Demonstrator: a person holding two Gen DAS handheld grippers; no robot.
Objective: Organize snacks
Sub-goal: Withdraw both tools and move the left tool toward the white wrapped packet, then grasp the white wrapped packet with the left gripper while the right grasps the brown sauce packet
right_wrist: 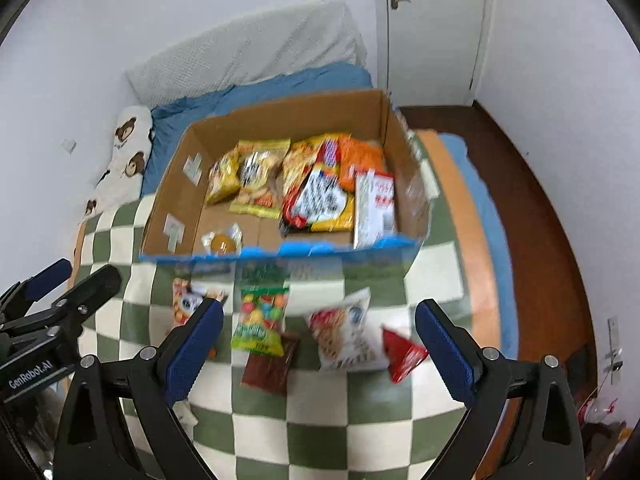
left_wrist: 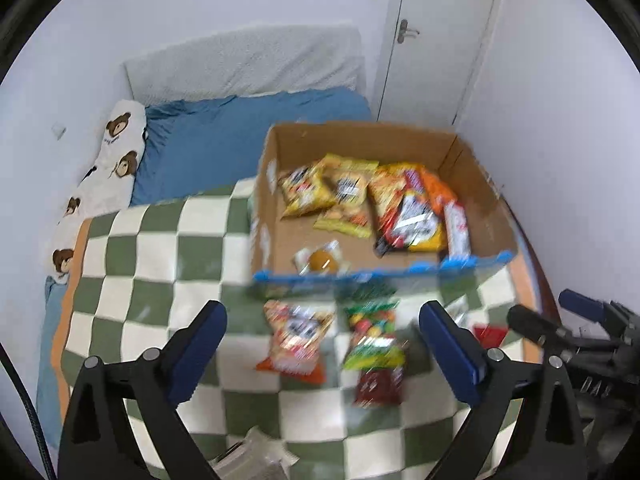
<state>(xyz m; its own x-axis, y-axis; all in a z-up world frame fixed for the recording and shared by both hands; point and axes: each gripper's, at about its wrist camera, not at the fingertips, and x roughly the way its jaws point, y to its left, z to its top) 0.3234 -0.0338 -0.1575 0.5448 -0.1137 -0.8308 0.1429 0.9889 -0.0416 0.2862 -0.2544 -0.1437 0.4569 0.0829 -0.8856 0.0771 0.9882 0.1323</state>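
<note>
A: Start close in. What are the grippers doing?

B: The left gripper [left_wrist: 322, 344] has its jaws spread wide with nothing between them, over the checkered blanket [left_wrist: 160, 248]. The right gripper [right_wrist: 318, 346] is spread the same way, also holding nothing.

A: And just past the fingers?

B: Loose packets lie on the blanket in front of the box. Both views show the orange-and-white packet [left_wrist: 294, 340], the green candy bag [right_wrist: 262, 320] and the dark brown packet [right_wrist: 270, 368] touching the candy bag's near end.

A: Anything only one camera catches?

B: The right wrist view shows a white snack bag [right_wrist: 346, 332] and a red packet [right_wrist: 402, 354] beside it in full. In the left wrist view only a red sliver shows behind the right finger.

A: Farther out?

B: The cardboard box [left_wrist: 492, 224] sits on the blanket, its blue-edged near wall close to the loose packets. Inside, a round yellow pastry [left_wrist: 320, 260] lies near the front, with yellow snack bags [left_wrist: 308, 192] and more packets behind and to the right.

A: And beyond?

B: Blue bedding [left_wrist: 224, 140], a bear-print pillow [left_wrist: 116, 152], and a white door [right_wrist: 432, 32]. Only the right wrist view shows the brown floor [right_wrist: 532, 200].
</note>
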